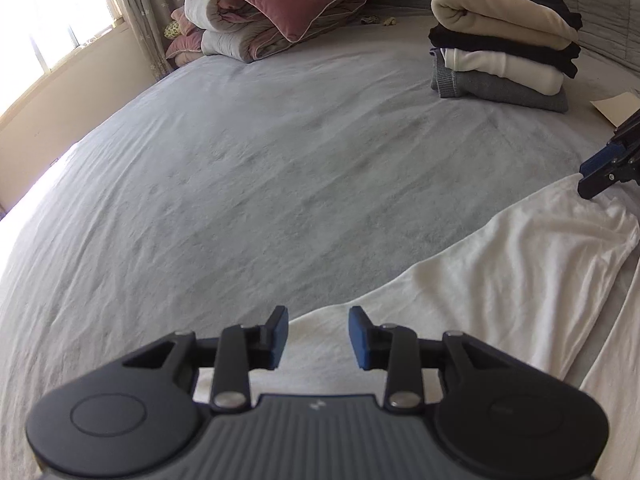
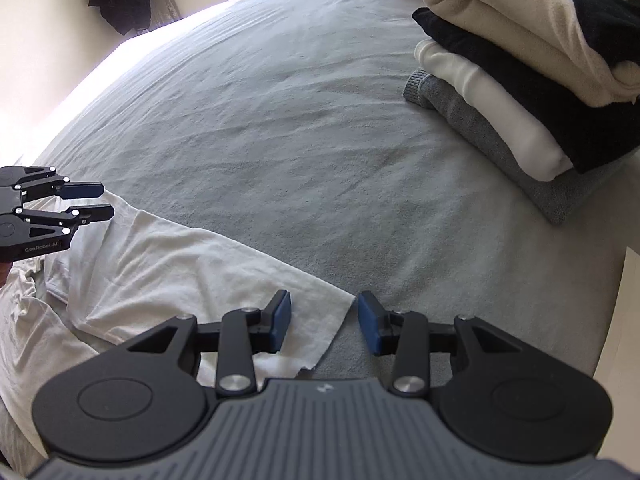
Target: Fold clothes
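White garment (image 2: 168, 276): spread loosely and creased on the bed (image 1: 260, 168), near its front edge; 1 corner is pointed toward the right gripper, and a bunched part is seen at the far left of the right wrist view.
Folded stack (image 1: 504, 48): 4 folded pieces (cream, black, white, grey from top to bottom) are piled well apart from the white garment, presumably so that the middle of the bed is left free for folding.
Left gripper (image 1: 318, 336): held low over the garment's edge, pointed forward along the bed; the jaws are apart, with nothing between them.
Right gripper (image 2: 324, 328): held low at the garment's corner, the cloth edge lying between the parted jaws (no clamping is seen).
Pose: both grippers are set at opposite ends of the garment, judged to suit a 2-point pick-up.
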### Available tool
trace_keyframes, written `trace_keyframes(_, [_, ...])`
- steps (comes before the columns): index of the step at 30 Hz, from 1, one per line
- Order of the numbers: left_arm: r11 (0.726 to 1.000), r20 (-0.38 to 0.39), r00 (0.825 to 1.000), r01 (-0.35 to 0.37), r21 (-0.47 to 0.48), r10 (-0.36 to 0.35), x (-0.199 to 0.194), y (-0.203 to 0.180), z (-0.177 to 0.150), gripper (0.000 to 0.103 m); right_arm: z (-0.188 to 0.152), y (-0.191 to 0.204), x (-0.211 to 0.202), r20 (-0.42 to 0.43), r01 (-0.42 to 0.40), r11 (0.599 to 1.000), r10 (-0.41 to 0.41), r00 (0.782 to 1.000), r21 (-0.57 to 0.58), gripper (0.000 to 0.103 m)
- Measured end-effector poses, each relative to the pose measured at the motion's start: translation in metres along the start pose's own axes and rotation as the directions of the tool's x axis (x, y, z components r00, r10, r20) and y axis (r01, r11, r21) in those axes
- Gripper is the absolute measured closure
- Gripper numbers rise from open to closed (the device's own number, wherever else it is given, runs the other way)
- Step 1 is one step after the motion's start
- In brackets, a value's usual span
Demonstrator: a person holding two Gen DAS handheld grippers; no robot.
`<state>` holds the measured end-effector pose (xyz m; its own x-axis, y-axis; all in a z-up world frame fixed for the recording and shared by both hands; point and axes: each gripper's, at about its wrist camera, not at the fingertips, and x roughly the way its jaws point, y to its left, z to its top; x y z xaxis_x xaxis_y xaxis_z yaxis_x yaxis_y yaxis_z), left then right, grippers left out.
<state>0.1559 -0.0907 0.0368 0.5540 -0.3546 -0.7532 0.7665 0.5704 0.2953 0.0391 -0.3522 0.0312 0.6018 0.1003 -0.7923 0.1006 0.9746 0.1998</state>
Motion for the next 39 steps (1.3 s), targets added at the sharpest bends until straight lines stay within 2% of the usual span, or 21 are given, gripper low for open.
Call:
trace_keyframes(4, [0.998, -0.04, 0.999, 0.008, 0.066, -0.006, 0.014, -0.001, 0.006, 0.069, -0.004, 0.015, 0.006, 0.01, 0.056, 0.989, -0.055, 0.998, -0.136, 0.063])
trace_keyframes(5, [0.997, -0.049, 0.999, 0.014, 0.076, -0.01, 0.016, 0.0, 0.007, 0.071, -0.005, 0.018, 0.008, 0.012, 0.068, 0.984, -0.067, 0.998, -0.167, 0.068])
trace_keyframes(8, [0.998, -0.091, 0.994, 0.066, 0.01, -0.065, 0.019, 0.002, 0.012, 0.099, -0.004, 0.026, 0.01, 0.008, 0.055, 0.977, -0.055, 0.998, -0.204, 0.095])
trace_keyframes(9, [0.998, -0.097, 0.993, 0.068, 0.0, -0.068, 0.019, 0.0, 0.013, 0.102, -0.004, 0.028, 0.01, 0.007, 0.057, 0.975, -0.057, 0.998, -0.214, 0.098])
trace_keyframes(12, [0.999, -0.082, 0.996, 0.03, 0.019, -0.028, 0.017, -0.008, 0.013, 0.103, -0.002, 0.033, 0.01, 0.022, 0.08, 0.971, -0.077, 0.997, -0.227, 0.099])
trace_keyframes(16, [1.0, -0.038, 0.999, -0.024, 0.002, 0.024, 0.017, -0.009, 0.017, 0.103, 0.003, 0.038, 0.006, 0.079, 0.17, 0.953, -0.155, 0.985, -0.25, 0.1])
trace_keyframes(20, [0.997, 0.006, 0.997, -0.078, -0.017, 0.078, 0.016, -0.01, 0.021, 0.103, 0.022, 0.038, 0.008, 0.117, 0.214, 0.942, -0.189, 0.975, -0.259, 0.1])
trace_keyframes(24, [0.99, 0.049, 0.99, -0.13, -0.062, 0.133, 0.019, -0.007, 0.03, 0.103, 0.048, 0.034, 0.014, 0.176, 0.312, 0.904, -0.27, 0.947, -0.291, 0.1])
trace_keyframes(27, [0.977, 0.073, 0.982, -0.161, -0.141, 0.172, 0.027, 0.005, 0.042, 0.103, 0.071, 0.028, 0.019, 0.214, 0.372, 0.877, -0.318, 0.924, -0.305, 0.1])
trace_keyframes(31, [0.955, 0.079, 0.975, -0.185, -0.231, 0.208, 0.042, 0.017, 0.059, 0.103, 0.104, 0.02, 0.033, 0.235, 0.428, 0.851, -0.369, 0.899, -0.303, 0.101])
trace_keyframes(36, [0.928, 0.055, 0.963, -0.239, -0.284, 0.265, 0.066, 0.025, 0.069, 0.103, 0.132, 0.014, 0.062, 0.226, 0.473, 0.82, -0.418, 0.88, -0.324, 0.101])
trace_keyframes(39, [0.916, 0.021, 0.961, -0.257, -0.309, 0.276, 0.082, 0.03, 0.069, 0.103, 0.137, 0.02, 0.083, 0.238, 0.502, 0.772, -0.442, 0.865, -0.39, 0.101])
